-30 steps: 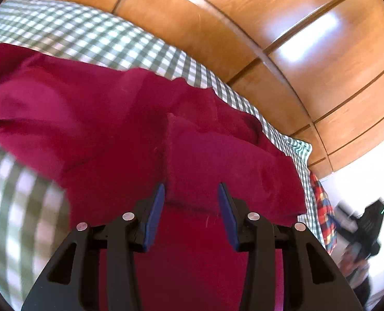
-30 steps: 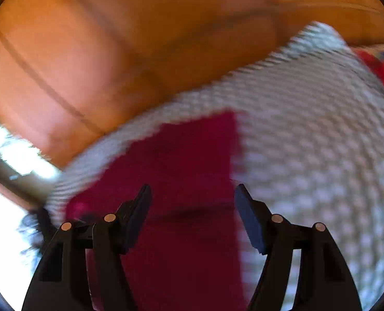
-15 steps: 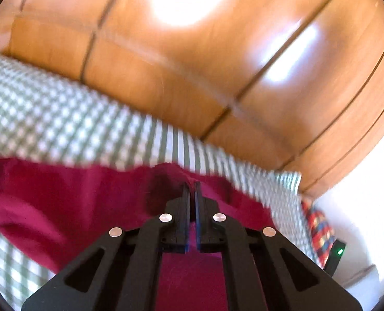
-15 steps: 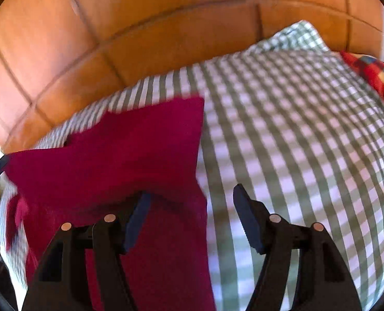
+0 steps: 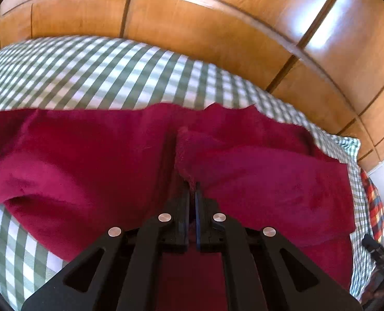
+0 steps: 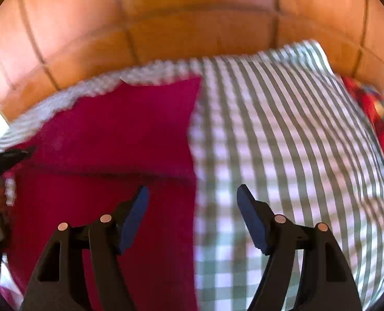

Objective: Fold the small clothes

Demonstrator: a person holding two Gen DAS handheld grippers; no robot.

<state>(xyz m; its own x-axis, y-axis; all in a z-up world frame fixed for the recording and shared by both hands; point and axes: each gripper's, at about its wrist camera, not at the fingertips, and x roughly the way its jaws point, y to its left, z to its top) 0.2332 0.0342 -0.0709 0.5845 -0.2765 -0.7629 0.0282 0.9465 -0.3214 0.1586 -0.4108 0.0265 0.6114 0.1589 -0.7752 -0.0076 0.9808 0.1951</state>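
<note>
The left gripper [image 5: 192, 190] is clamped on a bunched edge of the crimson garment [image 5: 88, 155], lying half-folded on the checked bedcover [image 5: 101, 72], while the right gripper [image 6: 193, 204], jaws opening and empty, hovers over the garment's right edge, so folding is barely begun.

Fuzzy, matt crimson garment [image 5: 93, 155] lies on smooth woven checked cloth [image 5: 114, 72]; behind that cloth, glossy wooden panels [image 5: 204, 31].

No readable text, label, brand or number in either view
</note>
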